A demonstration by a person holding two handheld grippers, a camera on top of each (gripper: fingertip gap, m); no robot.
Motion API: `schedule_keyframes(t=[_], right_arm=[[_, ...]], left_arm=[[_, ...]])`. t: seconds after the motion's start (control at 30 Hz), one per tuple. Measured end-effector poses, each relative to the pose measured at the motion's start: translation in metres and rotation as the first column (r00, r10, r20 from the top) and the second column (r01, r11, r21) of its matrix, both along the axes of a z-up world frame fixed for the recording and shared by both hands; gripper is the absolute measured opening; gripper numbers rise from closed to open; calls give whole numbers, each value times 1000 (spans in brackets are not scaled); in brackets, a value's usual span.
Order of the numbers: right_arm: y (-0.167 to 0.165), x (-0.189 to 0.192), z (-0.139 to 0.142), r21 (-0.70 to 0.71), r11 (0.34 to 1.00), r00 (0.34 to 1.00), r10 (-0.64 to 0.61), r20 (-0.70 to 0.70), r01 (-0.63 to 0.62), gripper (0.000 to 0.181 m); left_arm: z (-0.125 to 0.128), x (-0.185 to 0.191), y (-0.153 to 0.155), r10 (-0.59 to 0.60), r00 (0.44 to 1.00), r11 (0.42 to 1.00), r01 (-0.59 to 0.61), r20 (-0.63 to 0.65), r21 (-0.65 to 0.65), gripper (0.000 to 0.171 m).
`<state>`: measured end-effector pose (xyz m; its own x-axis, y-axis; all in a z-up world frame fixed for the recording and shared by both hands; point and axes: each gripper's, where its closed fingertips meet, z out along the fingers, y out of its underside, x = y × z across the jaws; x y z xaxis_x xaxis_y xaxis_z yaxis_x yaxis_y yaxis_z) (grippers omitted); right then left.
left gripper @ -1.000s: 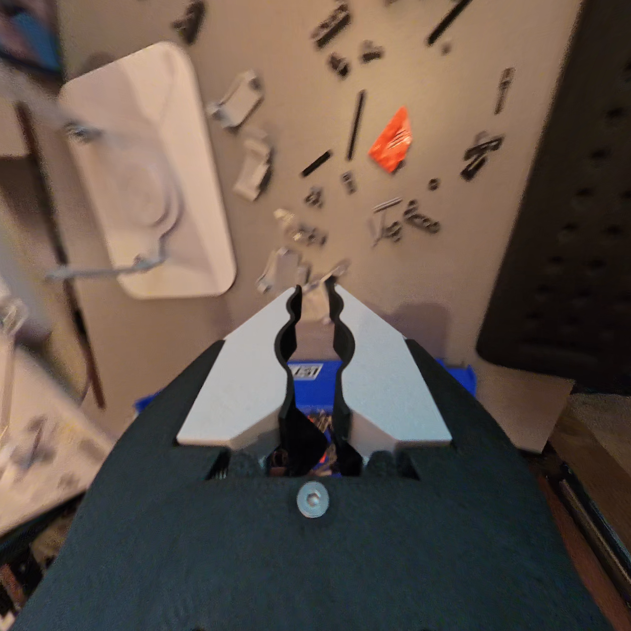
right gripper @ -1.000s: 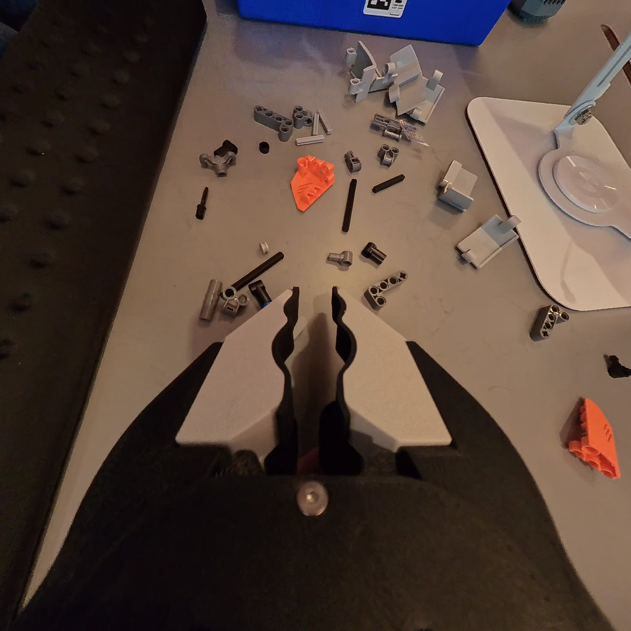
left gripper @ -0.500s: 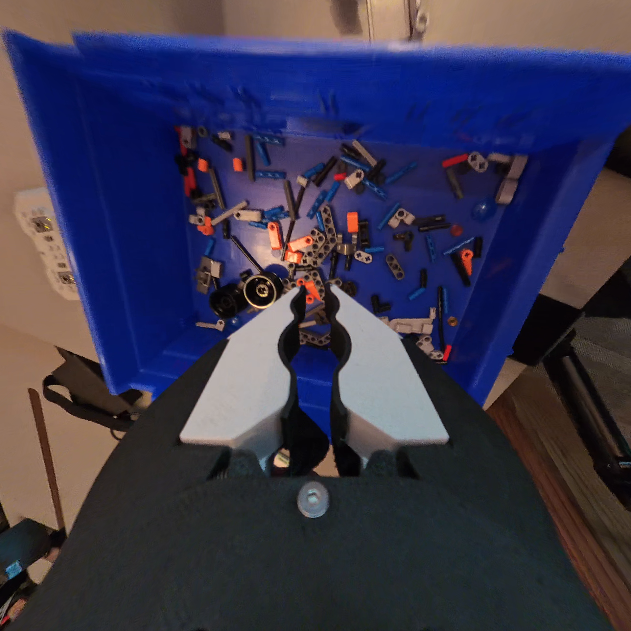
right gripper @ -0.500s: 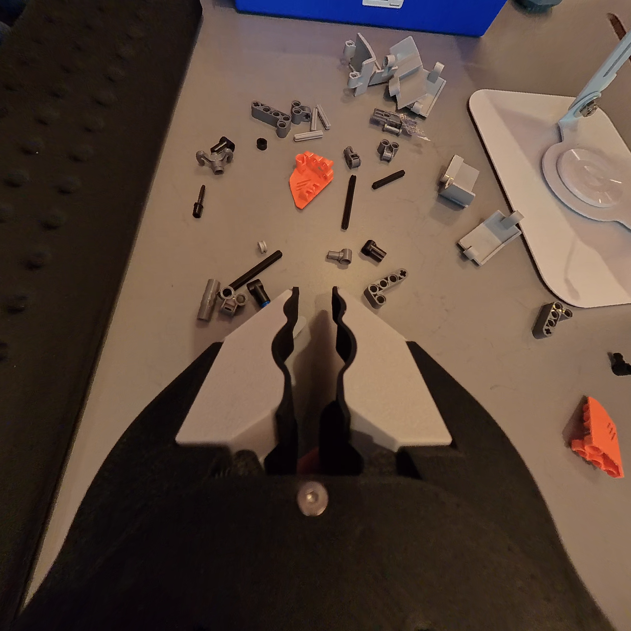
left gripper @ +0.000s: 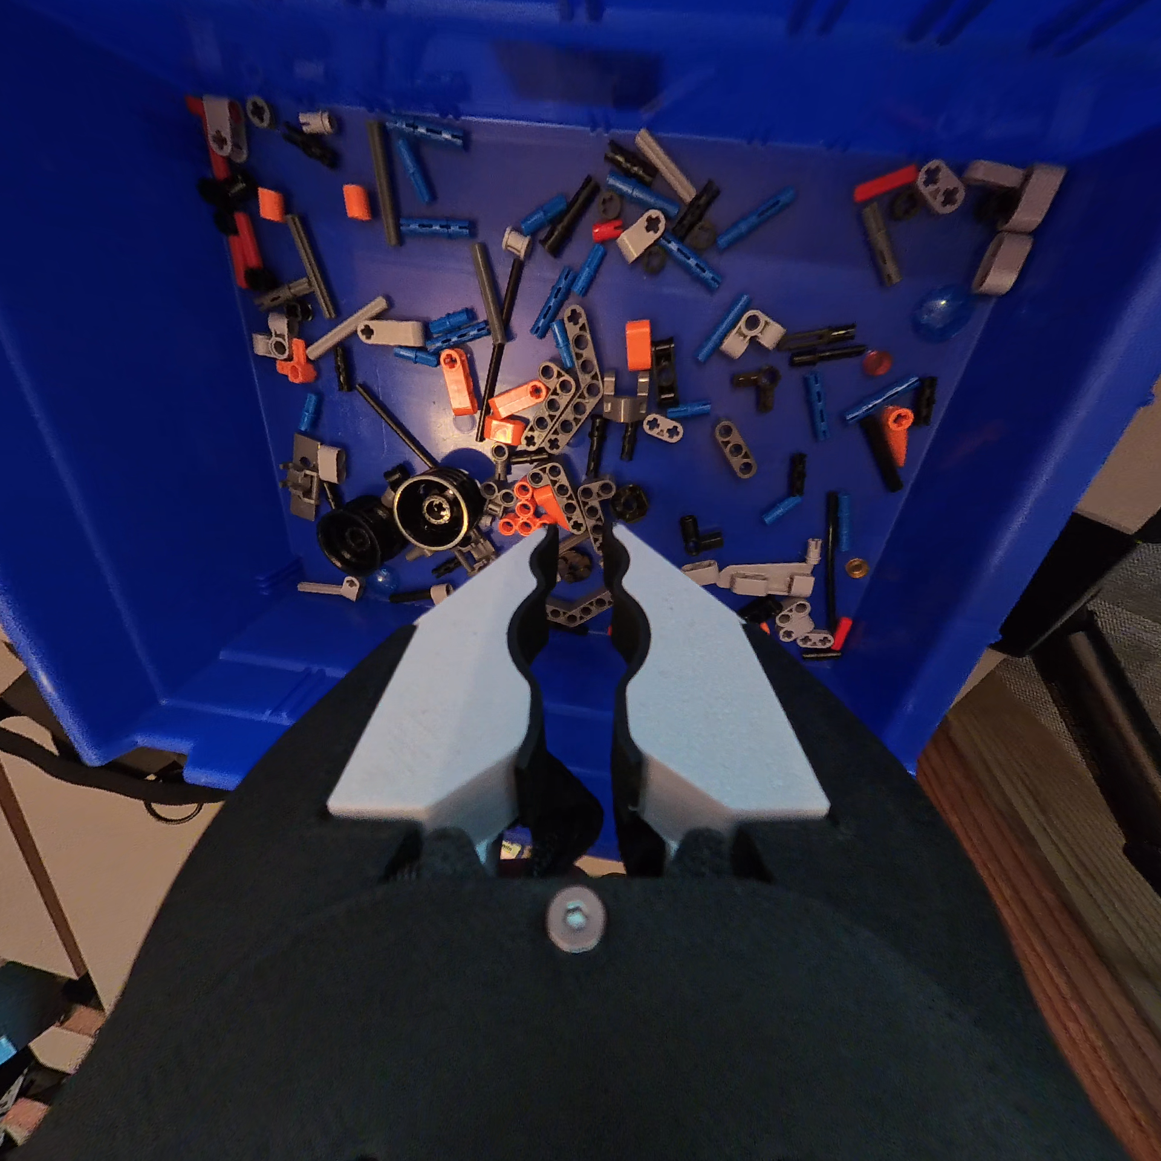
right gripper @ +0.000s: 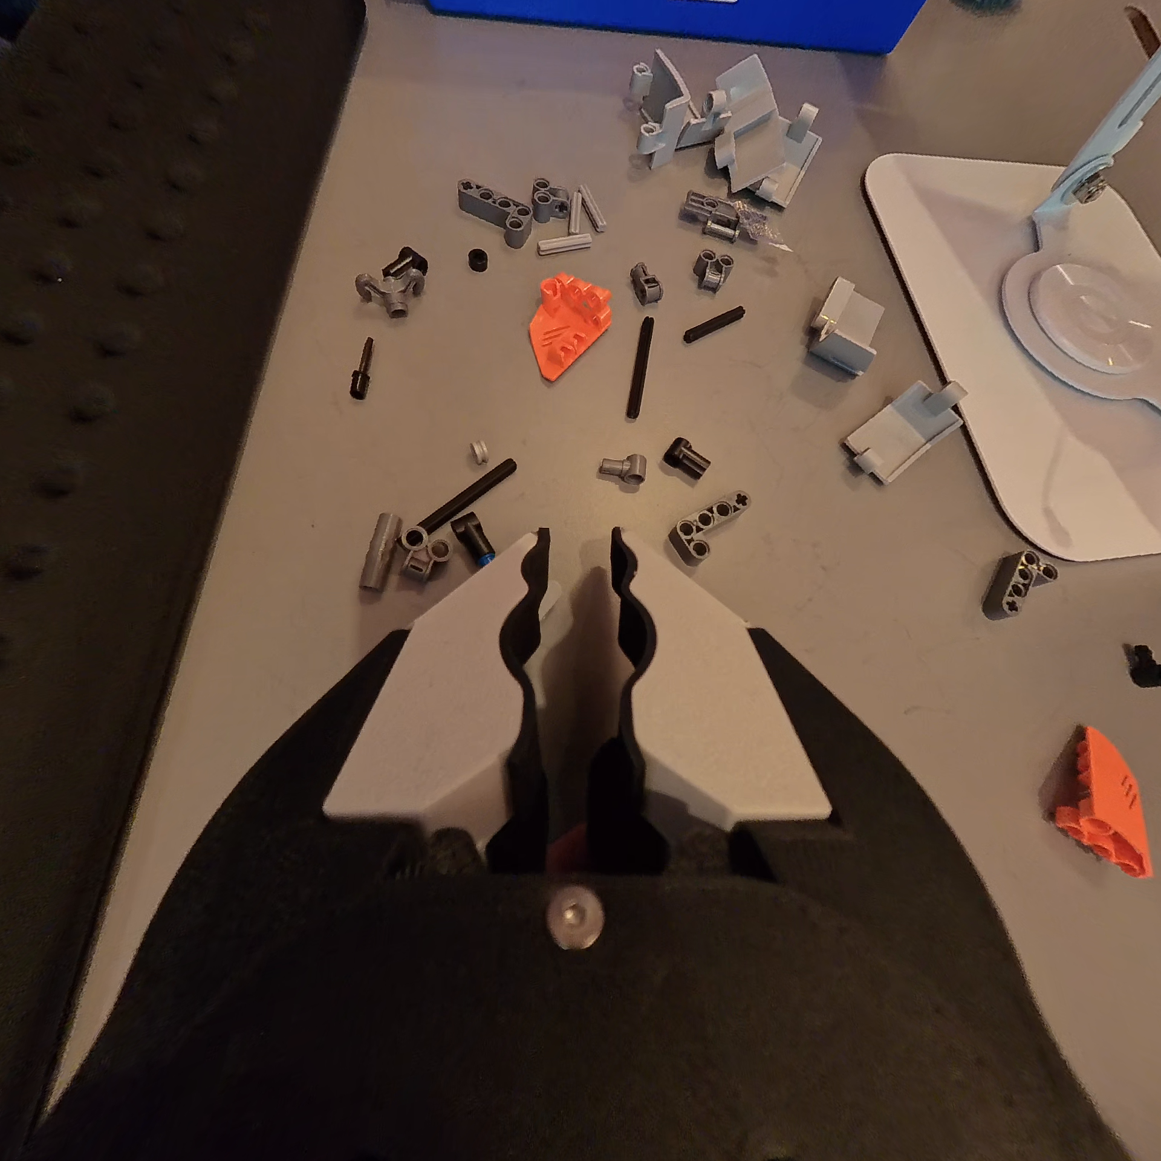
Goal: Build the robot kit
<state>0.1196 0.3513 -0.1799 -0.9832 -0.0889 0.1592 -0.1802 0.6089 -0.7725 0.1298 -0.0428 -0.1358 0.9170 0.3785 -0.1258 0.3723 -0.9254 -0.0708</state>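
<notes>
— Where's the left hand-held gripper (left gripper: 579, 534) just now?

— Over the blue bin (left gripper: 125, 440), looking down into it. Its jaws stand a narrow way apart with nothing between them. The tips hover above a heap of loose building pieces on the bin floor: grey holed beams (left gripper: 568, 402), small orange pieces (left gripper: 524, 509), blue pins, black axles. Two black wheels (left gripper: 402, 518) lie side by side just left of the tips.

— And the right one?

— The right hand-held gripper (right gripper: 579, 534) hangs over the grey desk (right gripper: 817, 691), jaws also slightly parted and empty. Nearest to its tips are a grey L-shaped beam (right gripper: 707, 524) on one side and a black axle (right gripper: 468, 493) with a few small grey connectors (right gripper: 427, 550) on the other. None of them touch it.

— What else is on that desk?

— An orange wedge panel (right gripper: 568, 323) lies farther ahead, with a long black axle (right gripper: 639, 367) just beside it. A second orange panel (right gripper: 1102, 810) sits well off to the right. Pale grey panels (right gripper: 729, 125) are piled near the far edge, by the blue bin's wall. A white tray (right gripper: 942, 251) lies on the right, and a dark studded mat (right gripper: 125, 314) runs along the left
</notes>
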Motion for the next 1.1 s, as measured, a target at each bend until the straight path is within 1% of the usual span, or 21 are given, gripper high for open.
schedule_keyframes(t=[0.13,0.37,0.47,0.53,0.63,0.77,0.93,1.1], right_arm=[[0,0,0,3,1000,1000,-3,2,3,17],[0,-2,-1,10,1000,1000,-13,12,13,18],[0,-2,-1,10,1000,1000,-14,13,14,18],[0,-2,-1,10,1000,1000,-14,14,14,18],[0,-3,-1,11,1000,1000,-18,17,18,18],[-1,-5,-2,17,1000,999,-27,22,27,18],[-1,-6,-3,22,999,999,-35,28,35,19],[-1,-6,-3,23,999,999,-37,29,36,19]], left_arm=[[-7,4,4,-25,999,1000,25,28,7,12],[-24,22,33,-121,987,992,117,107,42,14],[-30,23,41,-146,984,989,142,105,40,16],[-30,18,48,-158,985,986,154,69,61,16],[-26,20,60,-187,981,978,180,57,109,16],[-28,33,74,-234,967,964,216,102,155,16],[-42,44,76,-287,944,953,264,165,147,16],[-45,43,78,-295,942,951,272,164,149,15]])
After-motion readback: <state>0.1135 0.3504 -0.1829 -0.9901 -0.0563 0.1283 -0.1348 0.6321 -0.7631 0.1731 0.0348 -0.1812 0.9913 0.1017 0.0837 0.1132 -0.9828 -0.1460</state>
